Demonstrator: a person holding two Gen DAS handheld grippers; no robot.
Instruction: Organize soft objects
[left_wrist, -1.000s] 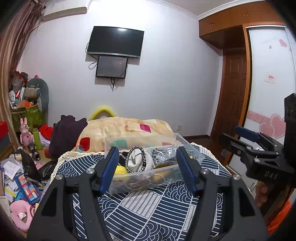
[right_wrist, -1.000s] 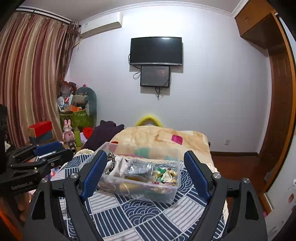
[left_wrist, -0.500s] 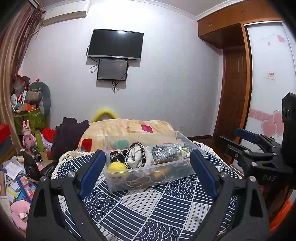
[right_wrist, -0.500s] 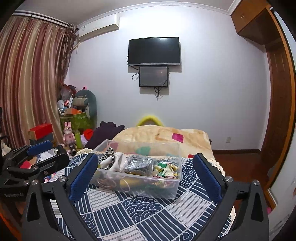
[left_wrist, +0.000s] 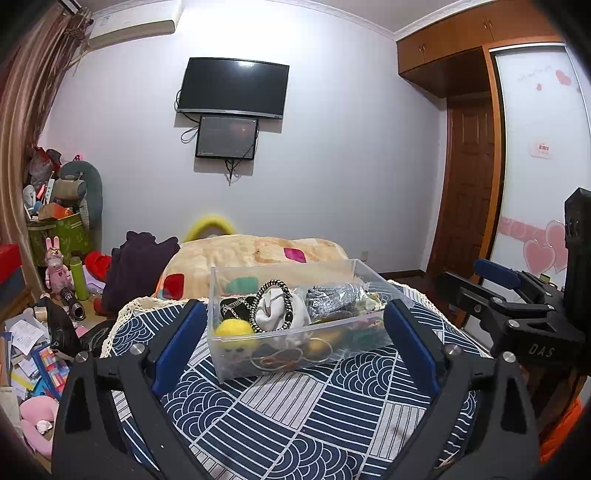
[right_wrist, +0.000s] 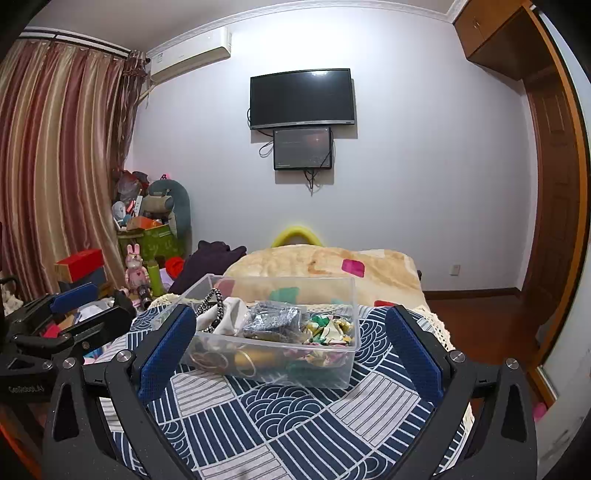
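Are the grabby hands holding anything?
No. The left gripper is opening, the right gripper open. The box sits untouched.

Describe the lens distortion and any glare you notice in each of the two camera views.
Left wrist view: fisheye bends the white walls, dark vignette at the corners, a small glare spot on the black wall-mounted television. Right wrist view: the striped curtain bows outward, and the same television shows a faint reflection.

Navy-and-white patterned tablecloth (left_wrist: 295, 417) with lace edge; clear plastic bin (left_wrist: 295, 354) of small items resting directly on it, near centre
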